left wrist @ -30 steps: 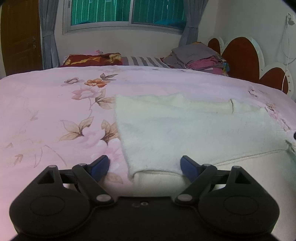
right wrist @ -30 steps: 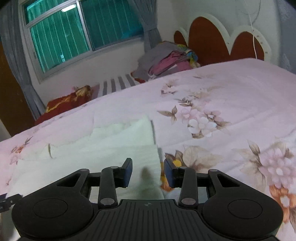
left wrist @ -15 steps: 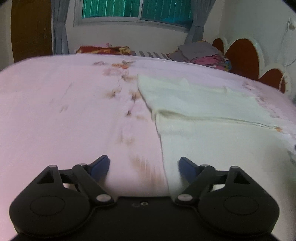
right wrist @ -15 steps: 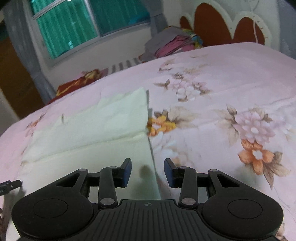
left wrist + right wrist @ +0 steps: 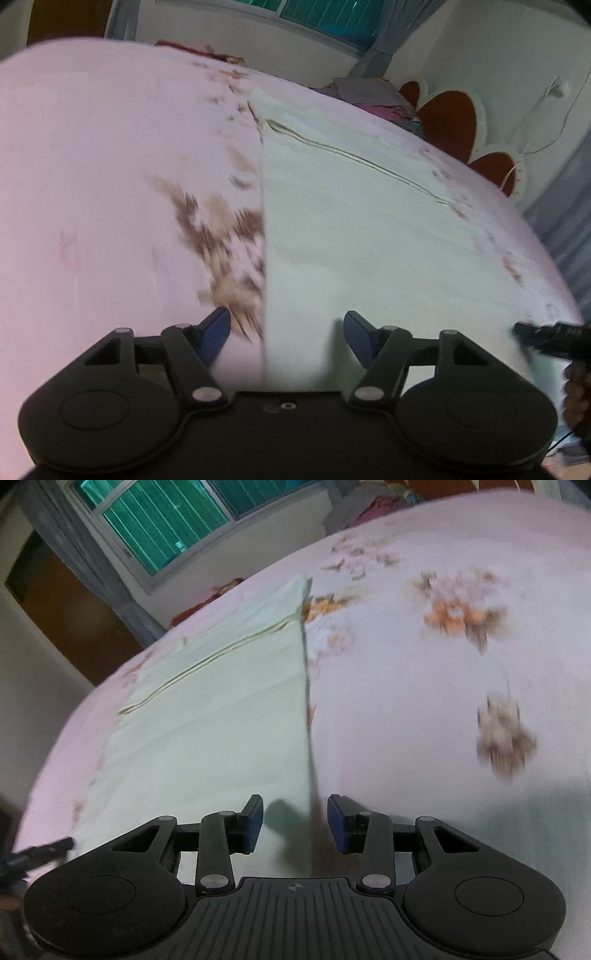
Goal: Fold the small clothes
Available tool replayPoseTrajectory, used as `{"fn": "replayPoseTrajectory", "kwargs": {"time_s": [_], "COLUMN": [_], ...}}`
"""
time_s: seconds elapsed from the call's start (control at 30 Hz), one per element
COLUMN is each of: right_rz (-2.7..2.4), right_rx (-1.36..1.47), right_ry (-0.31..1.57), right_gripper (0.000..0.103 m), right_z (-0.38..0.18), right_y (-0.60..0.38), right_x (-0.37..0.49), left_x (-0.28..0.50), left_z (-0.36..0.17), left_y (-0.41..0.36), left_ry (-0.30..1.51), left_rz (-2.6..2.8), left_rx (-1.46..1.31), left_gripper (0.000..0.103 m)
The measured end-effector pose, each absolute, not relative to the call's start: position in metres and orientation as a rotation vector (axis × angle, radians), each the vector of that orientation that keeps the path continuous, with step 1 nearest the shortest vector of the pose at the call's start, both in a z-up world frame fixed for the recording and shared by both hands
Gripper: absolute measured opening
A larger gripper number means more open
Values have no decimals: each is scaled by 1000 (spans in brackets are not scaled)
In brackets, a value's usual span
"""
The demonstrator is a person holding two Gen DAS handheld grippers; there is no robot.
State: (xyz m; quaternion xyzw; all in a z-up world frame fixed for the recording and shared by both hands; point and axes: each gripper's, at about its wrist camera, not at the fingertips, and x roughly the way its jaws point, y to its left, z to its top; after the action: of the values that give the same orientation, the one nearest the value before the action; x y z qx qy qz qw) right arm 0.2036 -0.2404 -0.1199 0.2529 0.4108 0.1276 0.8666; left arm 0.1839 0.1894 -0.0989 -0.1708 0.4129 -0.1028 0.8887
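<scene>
Blurred pink bedspread [image 5: 92,184] hides under cream cloth [image 5: 351,229], near edge cropped.

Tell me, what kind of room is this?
Most likely a bedroom. A big bed with a pink flowered sheet fills the view, a scalloped headboard stands at one end, and a curtained window is behind it. A cream cloth lies spread on the bed.

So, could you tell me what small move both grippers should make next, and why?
Probably lower and close on the near corners. The left gripper and right gripper each straddle a side edge of the cream cloth, jaws open, pads not yet pressing it.
</scene>
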Motion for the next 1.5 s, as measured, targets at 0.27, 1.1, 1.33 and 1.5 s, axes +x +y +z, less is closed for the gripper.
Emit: {"fn": "replayPoseTrajectory", "kwargs": {"time_s": [0.27,1.1,1.33,1.5], "right_rz": [419,460,462,399], "right_rx": [743,856,816,852], "right_ry": [900,744,582,559], "right_gripper": [39,2,2,2], "right_z": [-133,-105,-42,-20], "right_y": [-247,-266,-259,-256], "right_x": [137,161,251,347], "left_x": [151,182,289,394], "left_z": [-120,-114,-63,-60], "left_y": [214,221,217,223], "left_ry": [888,669,526,552], "left_rz": [-345,-342,-415,-376], "left_rx": [-703,-944,-952,-932], "left_gripper": [56,3,3,3]}}
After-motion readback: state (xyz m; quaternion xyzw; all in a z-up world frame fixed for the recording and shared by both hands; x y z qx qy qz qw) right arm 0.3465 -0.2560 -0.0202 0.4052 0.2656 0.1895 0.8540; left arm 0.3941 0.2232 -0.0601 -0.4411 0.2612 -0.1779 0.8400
